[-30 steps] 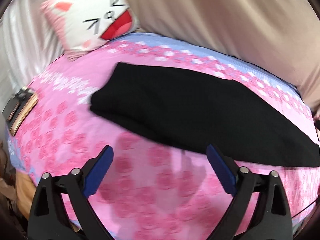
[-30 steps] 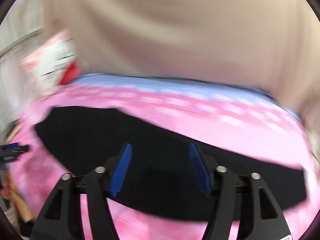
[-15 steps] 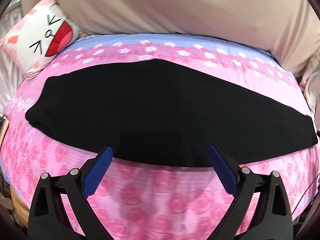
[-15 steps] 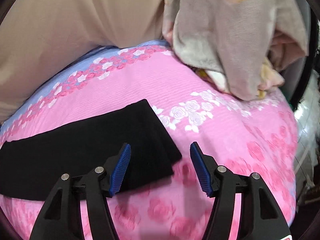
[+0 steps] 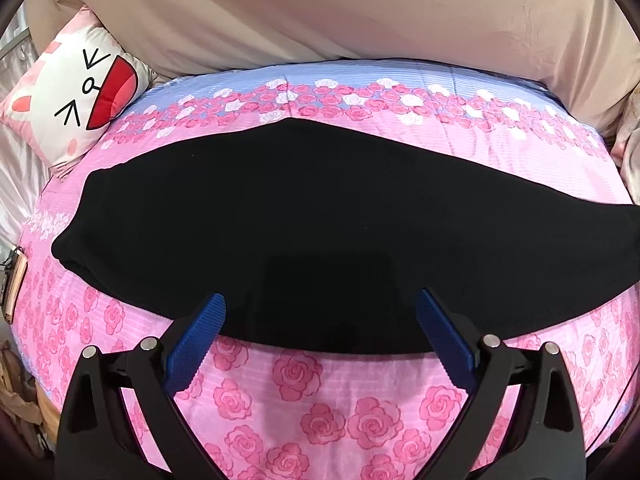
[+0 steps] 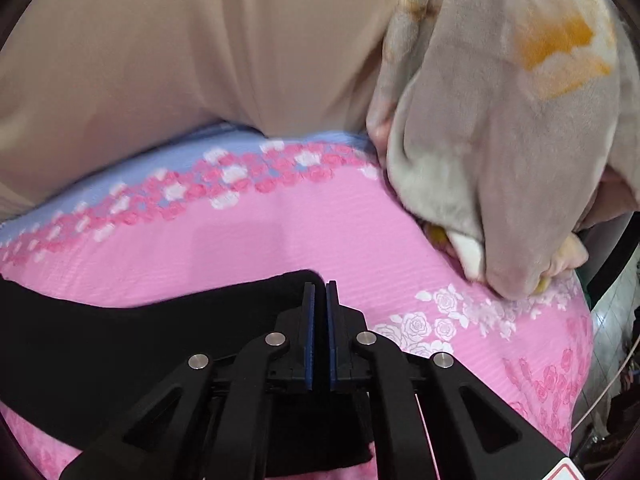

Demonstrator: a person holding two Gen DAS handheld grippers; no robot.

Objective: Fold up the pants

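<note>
left gripper (image 5: 320, 330): jaws spread wide, empty, hovering at the near edge of the black pants (image 5: 340, 232).
pants: flat across the pink rose bedsheet (image 5: 304, 400).
right gripper (image 6: 320, 312): just clamped onto the cuff end.
step: gripping for the lengthwise fold.
next: left must pinch too.

The left gripper (image 5: 320, 320) points steeply down at the black pants (image 5: 340, 232), blue-padded jaws spread wide above the near edge, touching nothing. The right gripper (image 6: 320, 292) angles down at one end of the pants (image 6: 140, 332). Its jaws have just closed, pads nearly together at the cloth's corner; whether fabric is pinched is unclear.
</note>
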